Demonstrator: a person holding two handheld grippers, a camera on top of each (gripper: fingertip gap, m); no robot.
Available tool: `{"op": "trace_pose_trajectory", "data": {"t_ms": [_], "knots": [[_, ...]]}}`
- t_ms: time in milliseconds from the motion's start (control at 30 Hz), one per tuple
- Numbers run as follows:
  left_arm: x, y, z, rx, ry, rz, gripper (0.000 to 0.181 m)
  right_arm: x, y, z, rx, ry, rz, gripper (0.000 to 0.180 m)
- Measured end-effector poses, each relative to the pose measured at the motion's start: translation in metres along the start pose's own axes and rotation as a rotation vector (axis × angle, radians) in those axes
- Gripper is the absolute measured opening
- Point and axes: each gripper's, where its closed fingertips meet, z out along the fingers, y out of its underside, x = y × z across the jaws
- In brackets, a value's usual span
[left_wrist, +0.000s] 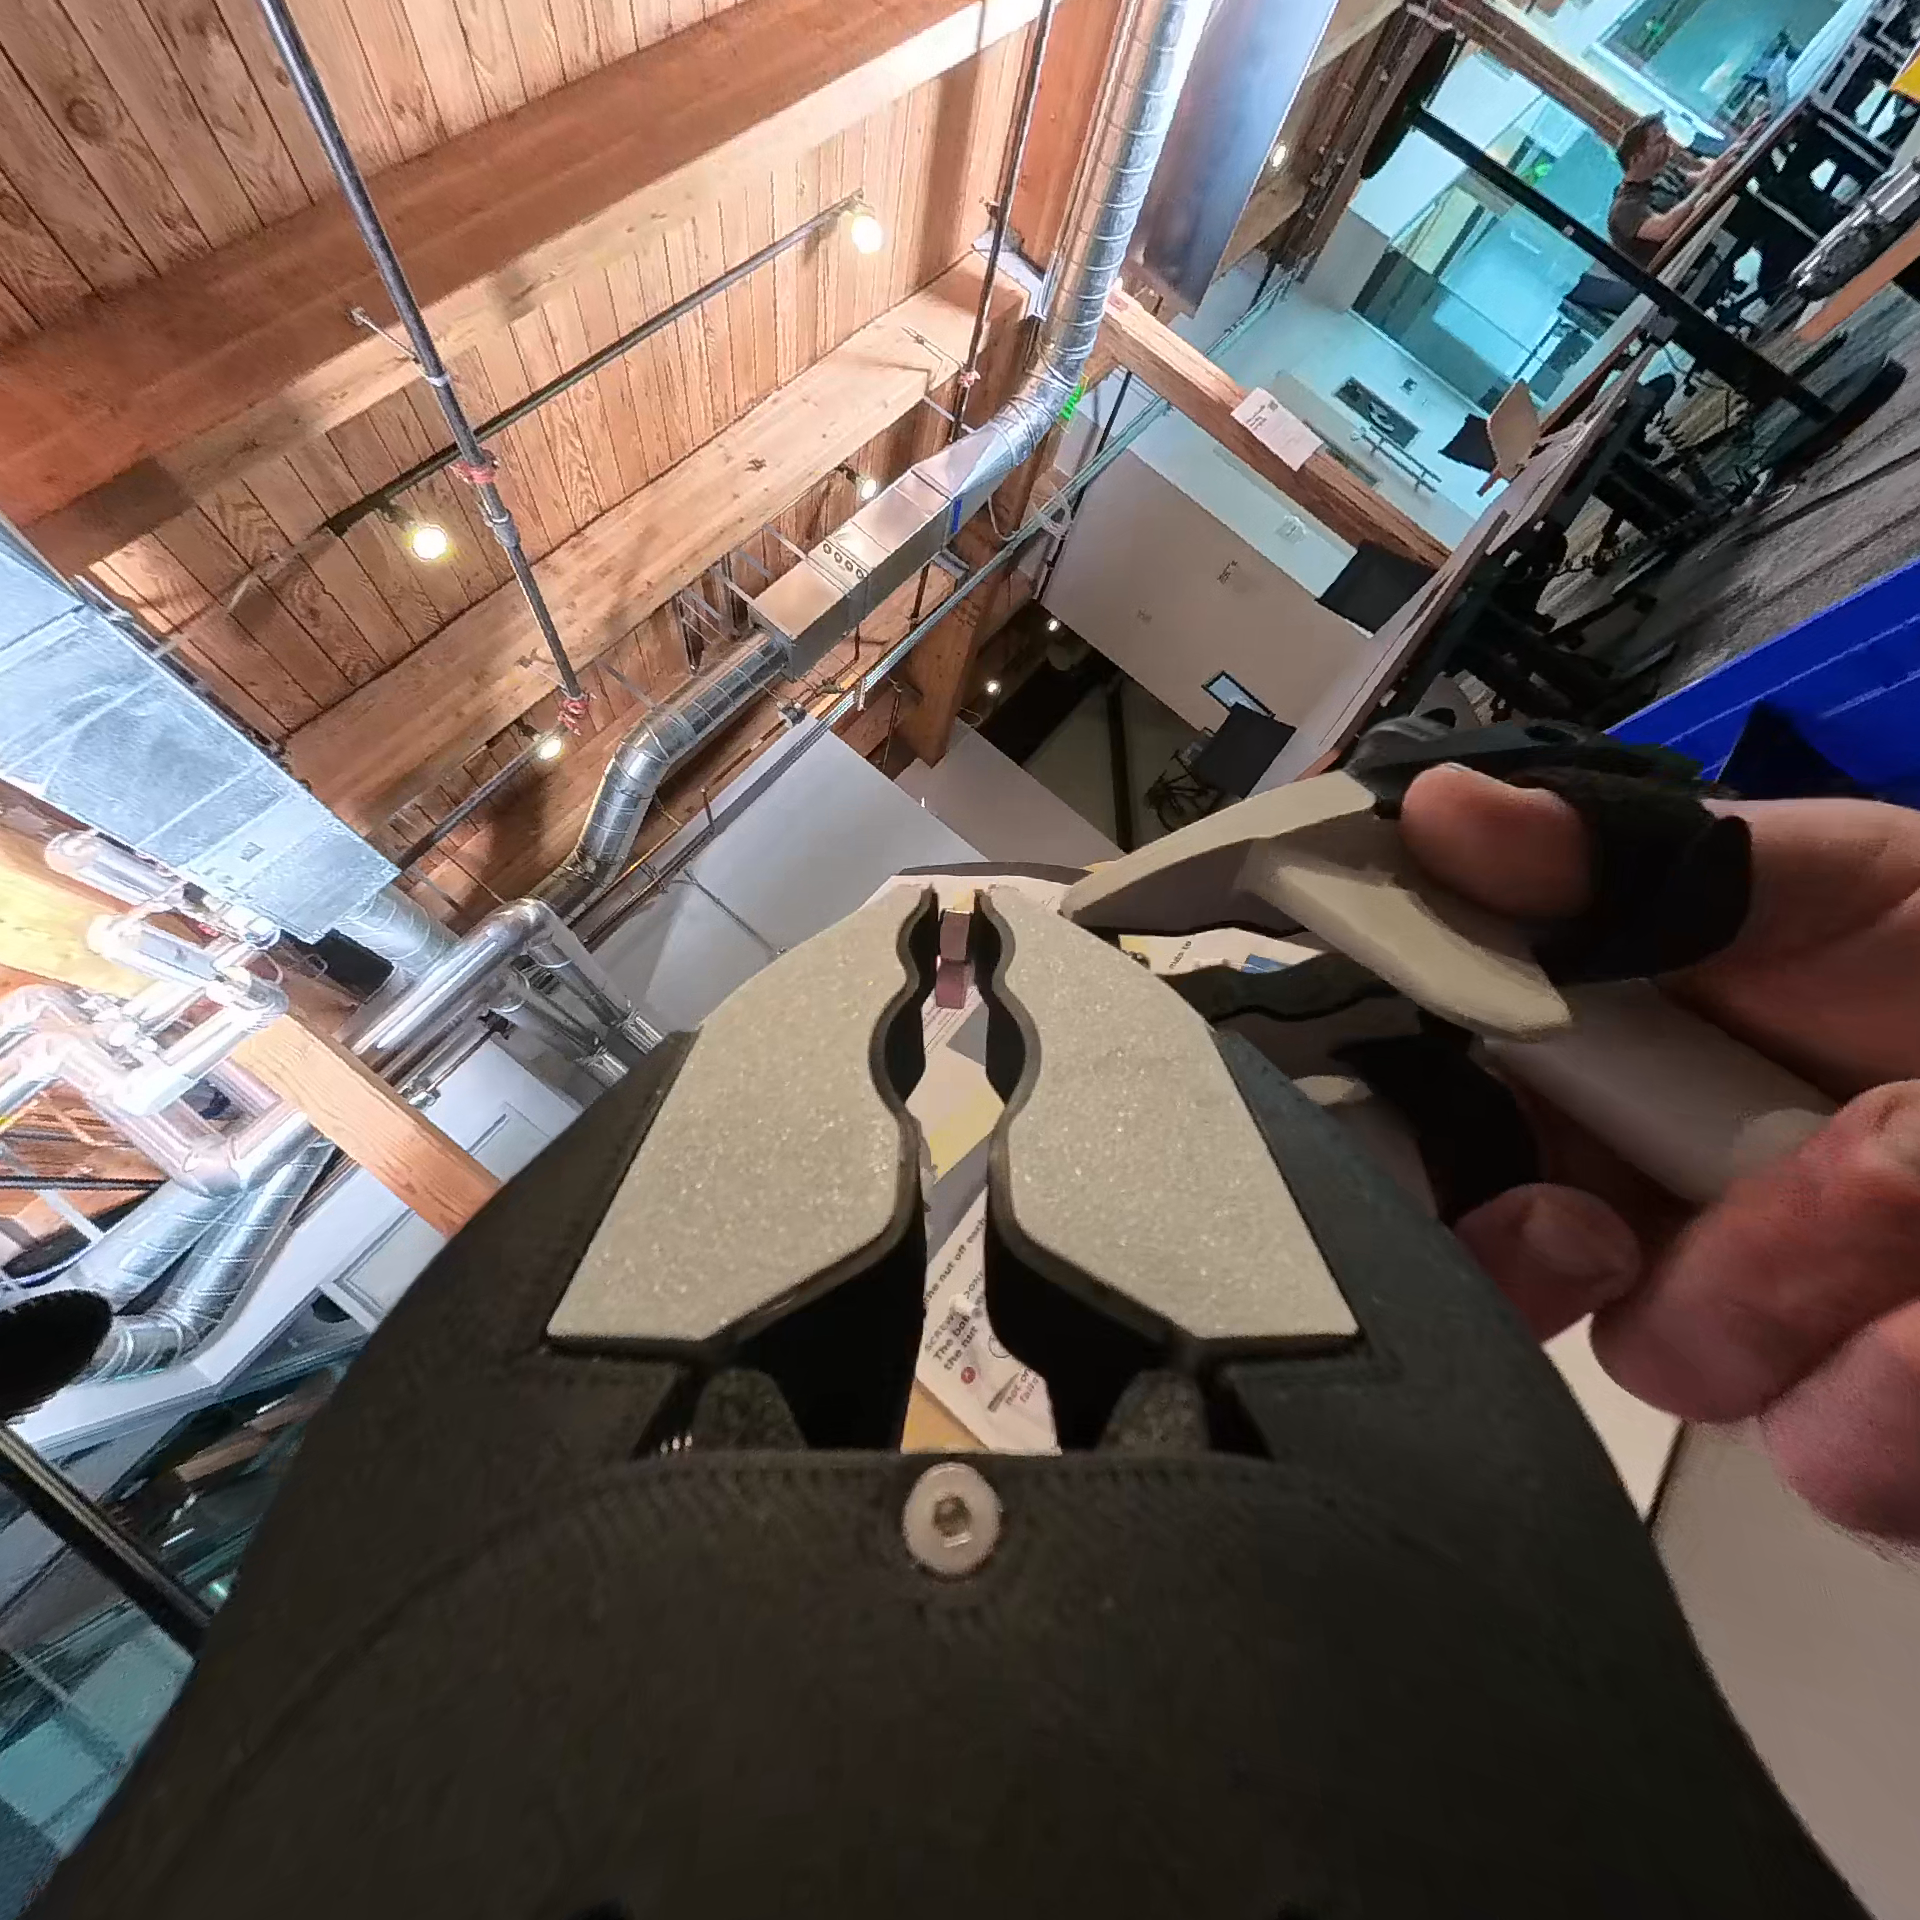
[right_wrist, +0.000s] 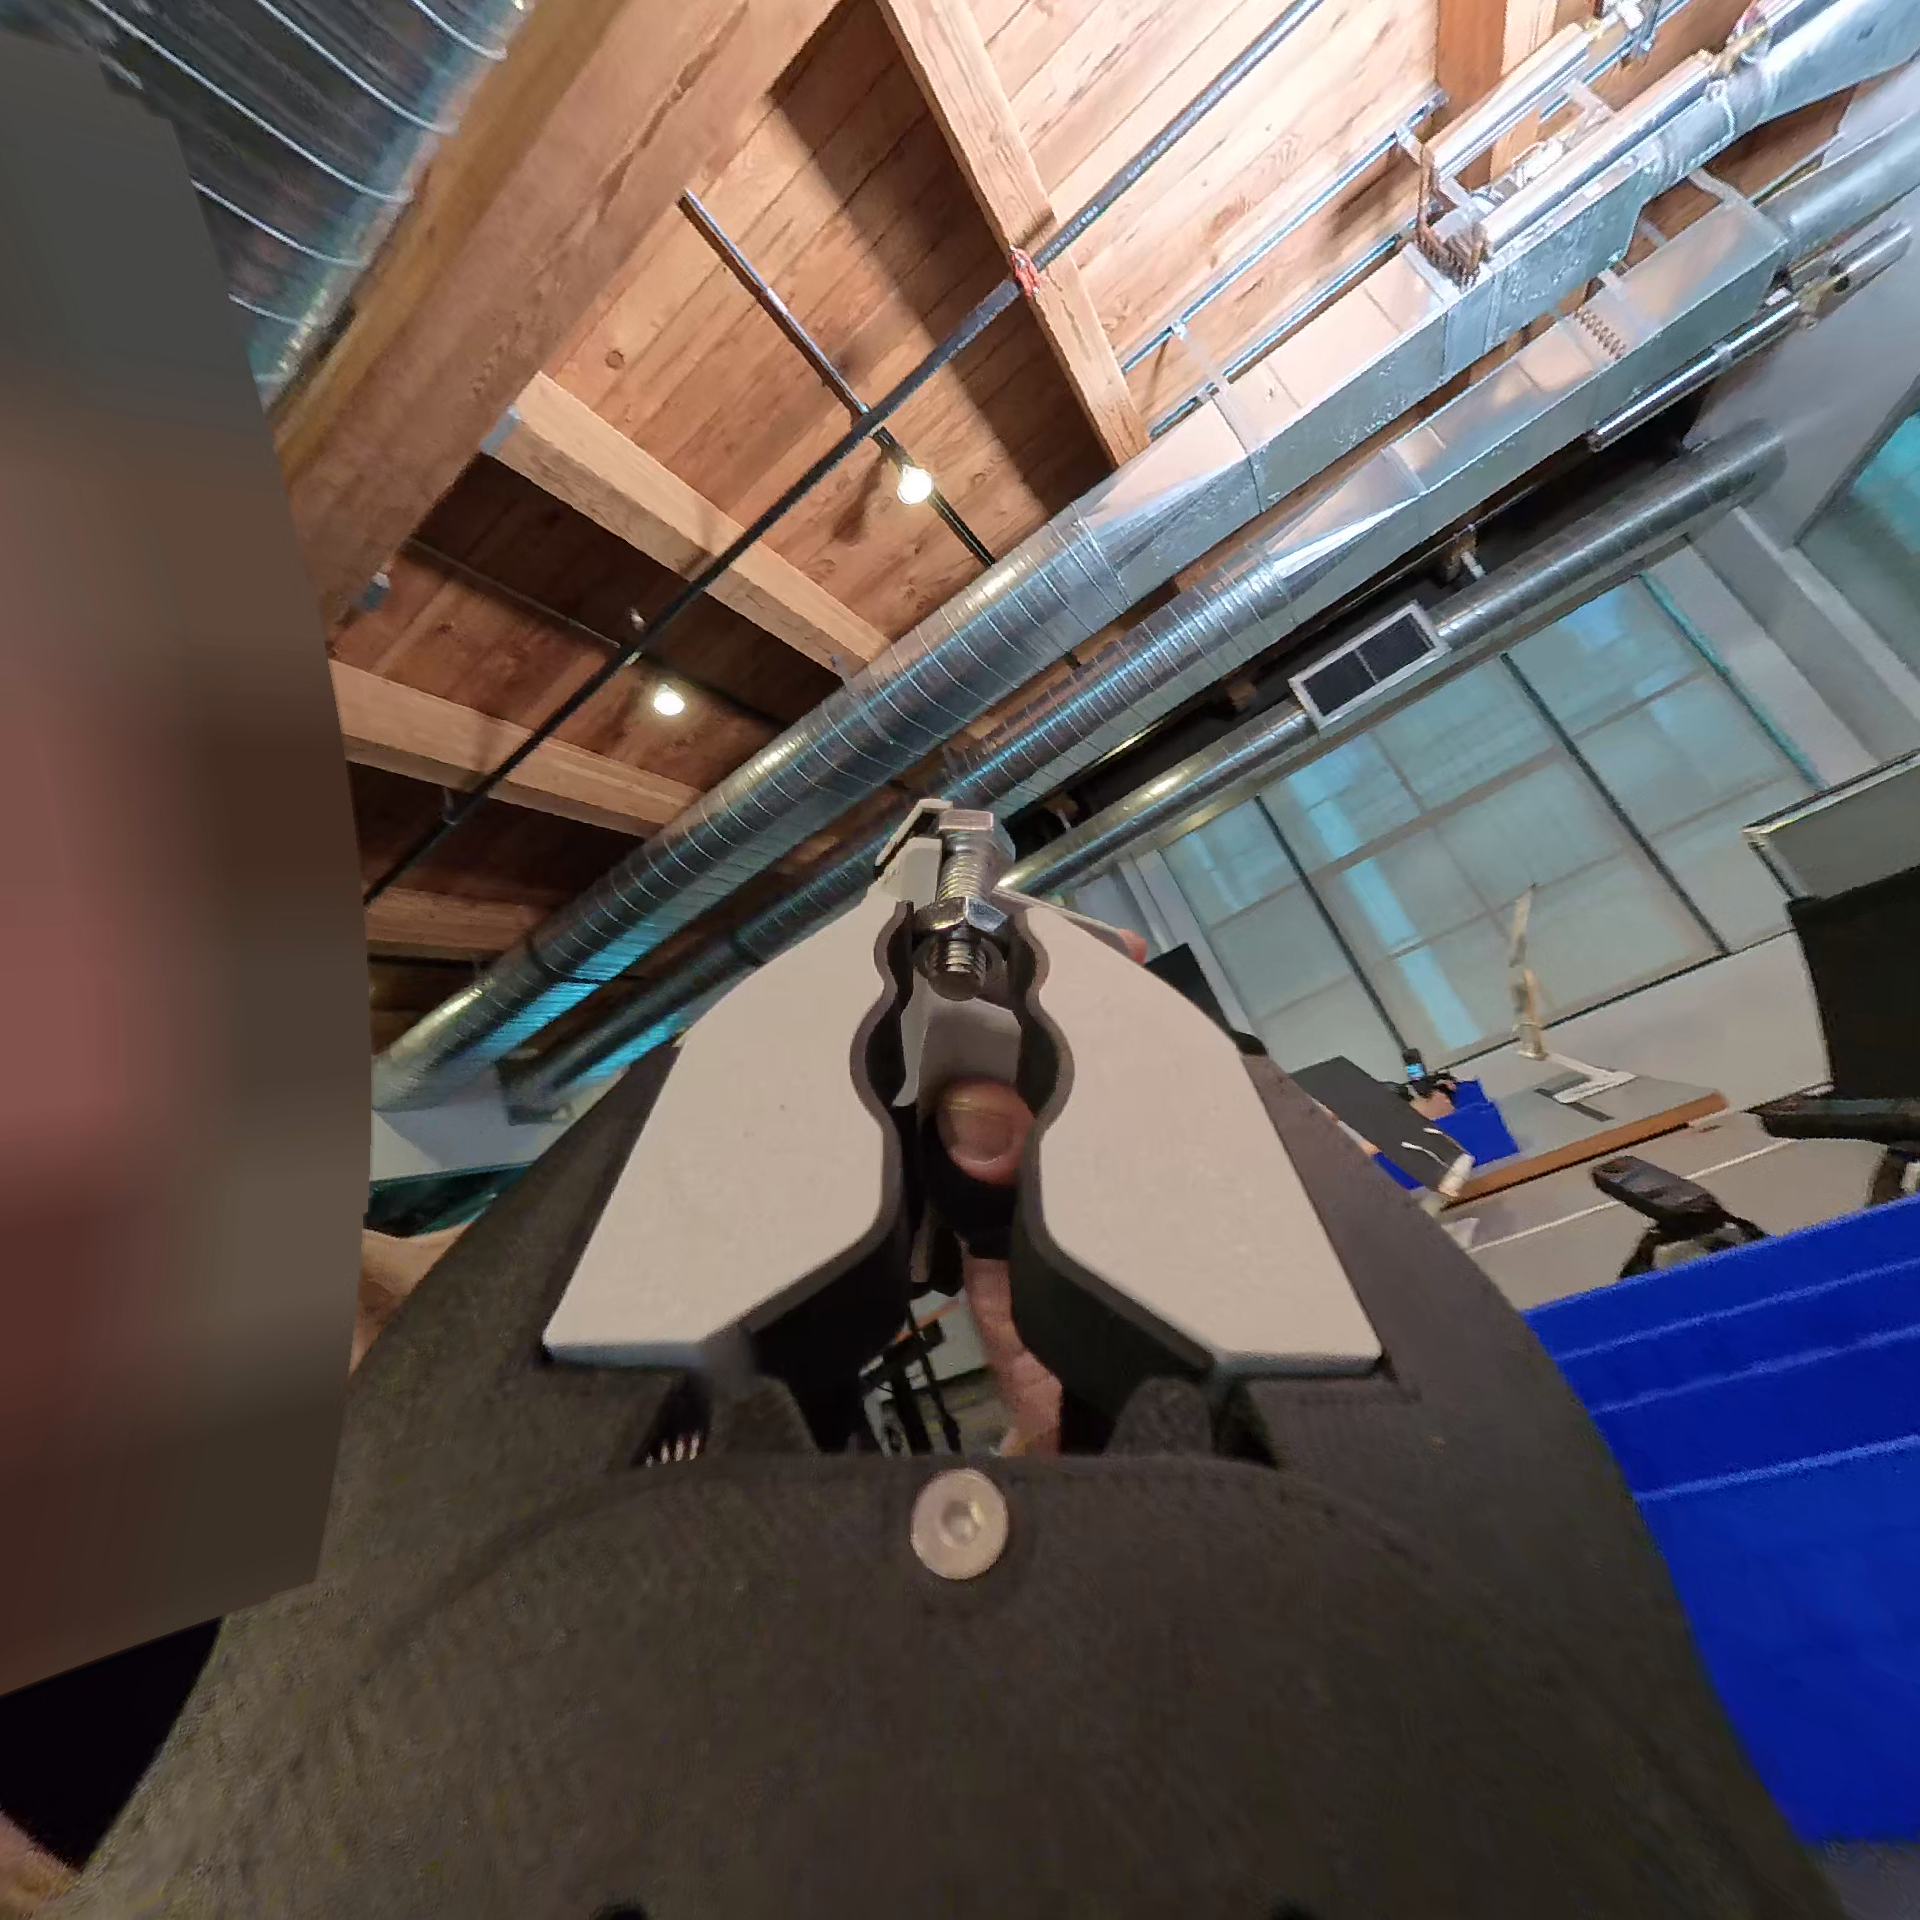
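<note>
The right gripper (right_wrist: 961, 914) is clamped on the nut (right_wrist: 961, 916) of a steel bolt (right_wrist: 964, 868), while the left gripper (left_wrist: 954, 914) pinches its head end (left_wrist: 952, 951). Small, stiff and slick: the hex flats likely offer the surest purchase.

Your left gripper (left_wrist: 954, 940) is showing matt, grainy grey finger plates set in ribbed black plastic, with a dull brownish piece pinched between its tips; your right gripper (right_wrist: 961, 940) is clamping a bright, shiny steel nut (right_wrist: 964, 914) on a threaded bolt (right_wrist: 964, 862). Printed paper (left_wrist: 956, 1195) is lying smooth beneath, a glossy blue plastic bin (right_wrist: 1725, 1455) is catching the light, and rough-sawn wooden ceiling boards (right_wrist: 883, 270) are framing ribbed, gleaming metal ducts (right_wrist: 831, 769).
</note>
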Motion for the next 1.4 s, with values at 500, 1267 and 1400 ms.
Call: {"op": "trace_pose_trajectory", "data": {"t_ms": [500, 1267, 1400], "knots": [[-0.001, 0.000, 0.000, 0.006, 0.114, -0.123, 0.012, 0.000, -0.007, -0.002, -0.106, 0.086, -0.216, 0.017], [0.049, 0.012, -0.020, -0.082, 0.816, -0.631, 0.030, -0.007, 0.008, -0.036, -0.814, 0.165, -0.996, 0.017], [0.051, 0.013, -0.018, -0.078, 0.816, -0.649, 0.029, -0.005, 0.012, -0.037, -0.829, 0.164, -1.004, 0.017]]}}
